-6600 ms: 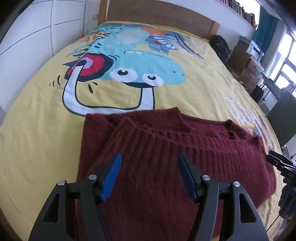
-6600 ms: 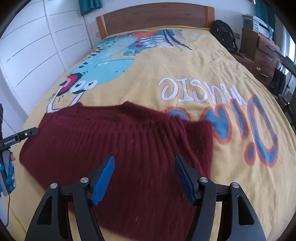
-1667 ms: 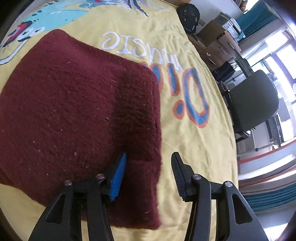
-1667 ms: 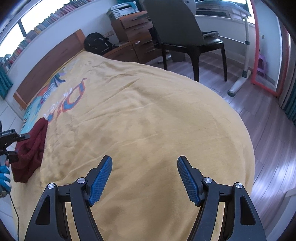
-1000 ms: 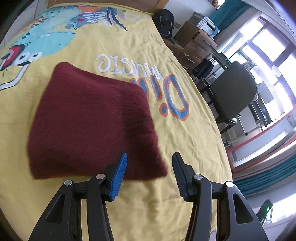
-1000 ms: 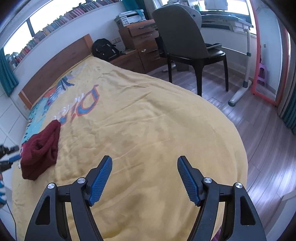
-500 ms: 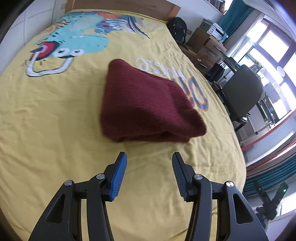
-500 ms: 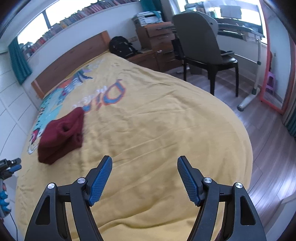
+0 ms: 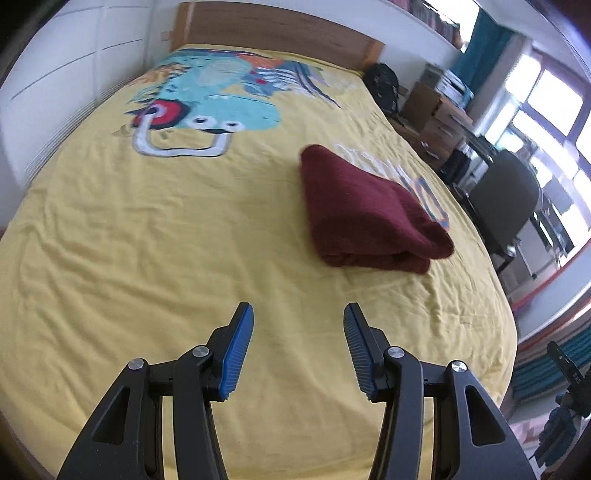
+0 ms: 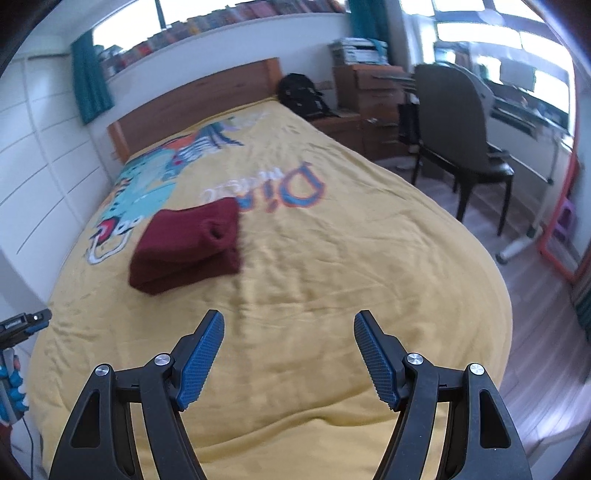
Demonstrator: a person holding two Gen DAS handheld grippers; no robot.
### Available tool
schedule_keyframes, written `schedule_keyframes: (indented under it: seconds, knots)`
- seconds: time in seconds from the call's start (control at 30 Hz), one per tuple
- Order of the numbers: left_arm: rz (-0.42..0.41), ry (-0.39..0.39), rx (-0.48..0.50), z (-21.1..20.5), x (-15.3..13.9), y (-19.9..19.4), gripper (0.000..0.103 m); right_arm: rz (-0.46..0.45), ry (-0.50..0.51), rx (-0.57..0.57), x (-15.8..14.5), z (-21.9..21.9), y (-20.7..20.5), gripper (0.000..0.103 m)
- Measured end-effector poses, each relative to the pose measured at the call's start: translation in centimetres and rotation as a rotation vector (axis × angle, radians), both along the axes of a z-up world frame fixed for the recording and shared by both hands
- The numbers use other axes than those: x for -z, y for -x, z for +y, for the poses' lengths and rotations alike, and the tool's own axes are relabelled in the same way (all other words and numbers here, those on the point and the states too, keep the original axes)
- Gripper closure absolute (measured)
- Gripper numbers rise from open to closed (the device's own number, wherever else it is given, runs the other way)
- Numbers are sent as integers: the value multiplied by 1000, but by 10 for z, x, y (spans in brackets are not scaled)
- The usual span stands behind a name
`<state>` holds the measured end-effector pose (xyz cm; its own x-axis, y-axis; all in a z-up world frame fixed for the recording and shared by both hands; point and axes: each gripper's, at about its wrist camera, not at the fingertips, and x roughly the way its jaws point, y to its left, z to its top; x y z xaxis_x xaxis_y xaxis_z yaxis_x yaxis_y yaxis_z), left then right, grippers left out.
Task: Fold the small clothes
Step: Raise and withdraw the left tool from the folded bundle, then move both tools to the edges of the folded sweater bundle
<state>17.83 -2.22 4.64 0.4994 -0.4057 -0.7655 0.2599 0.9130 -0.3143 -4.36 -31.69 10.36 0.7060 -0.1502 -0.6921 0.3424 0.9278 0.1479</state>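
A dark red knitted sweater (image 9: 365,214) lies folded into a thick bundle on the yellow bedspread (image 9: 155,236). It also shows in the right wrist view (image 10: 188,243), left of centre. My left gripper (image 9: 298,350) is open and empty, held above bare bedspread well short of the sweater. My right gripper (image 10: 288,354) is open and empty, held above the foot of the bed, apart from the sweater. The left gripper's tip (image 10: 22,325) shows at the left edge of the right wrist view.
The bedspread has a cartoon dinosaur print (image 9: 207,110) near the wooden headboard (image 9: 280,29). A black backpack (image 10: 303,96), wooden drawers (image 10: 376,99), an office chair (image 10: 458,125) and a desk stand to the right of the bed. White wardrobe doors (image 9: 55,85) run along the left.
Both grippers have pulled back from the bed. The folded sweater lies still and now sits further away in both views, to the right in the left view.
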Motion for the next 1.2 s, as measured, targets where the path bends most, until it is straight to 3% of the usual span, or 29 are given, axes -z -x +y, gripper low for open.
schedule_keyframes:
  seconds: [0.27,0.5,0.9,1.2]
  knots:
    - [31,18,-81,60,18,5,58,19,6,-121,4,46,-54,28]
    - [70,-15,-89,65,35,-18,58,59,-2,-250,26,76,-133,28]
    - [93,27,-7,-1,52,-106,58,59,-19,-421,55,102,-270,28]
    - [71,15,78,-72,66,-170,56,109,-33,-428,102,86,-324,29]
